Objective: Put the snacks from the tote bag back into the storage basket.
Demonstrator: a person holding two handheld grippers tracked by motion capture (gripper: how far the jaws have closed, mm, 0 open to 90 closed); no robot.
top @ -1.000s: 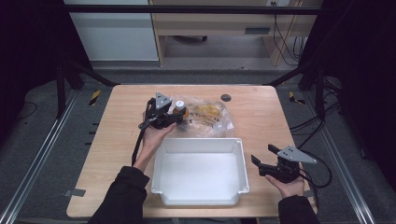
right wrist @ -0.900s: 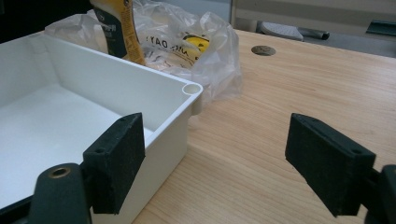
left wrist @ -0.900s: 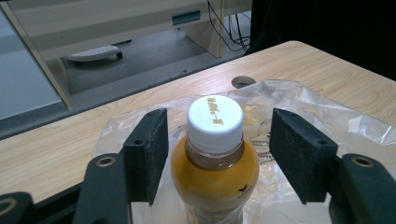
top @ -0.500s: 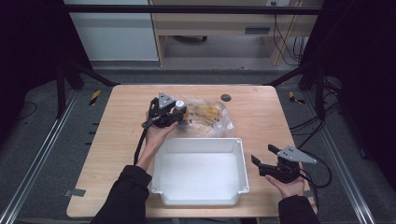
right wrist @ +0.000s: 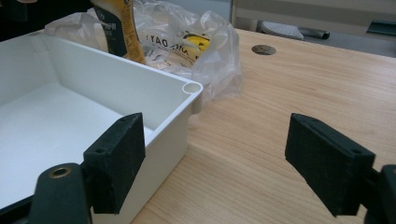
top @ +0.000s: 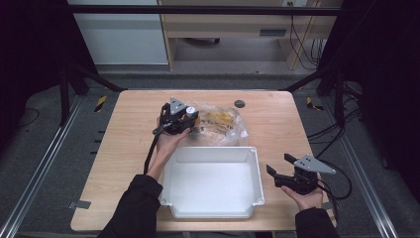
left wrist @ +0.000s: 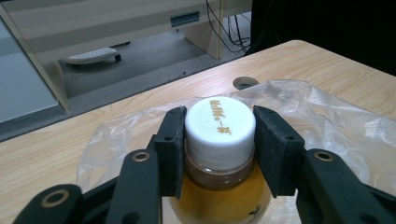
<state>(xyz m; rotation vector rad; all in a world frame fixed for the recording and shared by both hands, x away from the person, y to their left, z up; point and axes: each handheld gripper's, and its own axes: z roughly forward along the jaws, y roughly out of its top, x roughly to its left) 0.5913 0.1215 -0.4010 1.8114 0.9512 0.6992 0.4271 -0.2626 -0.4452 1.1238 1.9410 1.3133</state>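
The left gripper (top: 190, 118) sits toward 11 o'clock of the wooden table (top: 124, 158), its two black jaws pinching the white screw cap (left wrist: 220, 125) of a bottle of amber liquid (left wrist: 219, 198). That bottle stands at the left edge of a crumpled clear plastic bag (top: 223, 124), just beyond the far wall of the white plastic bin (top: 210, 186), which lies empty at 6 o'clock.

The right gripper (top: 280, 166) rests at about 4 o'clock, beside the bin's right wall, jaws spread wide and holding nothing; in the right gripper view its left pad stands in front of the bin's near corner.

The likely step is lifting the bottle clear of the bag and over into the bin. The grip is on the cap alone, so the heavy body could swing or the smooth cap slip between the pads. The loose bag film may cling and drag along. A low carry could knock the bottle's base against the bin's far rim.
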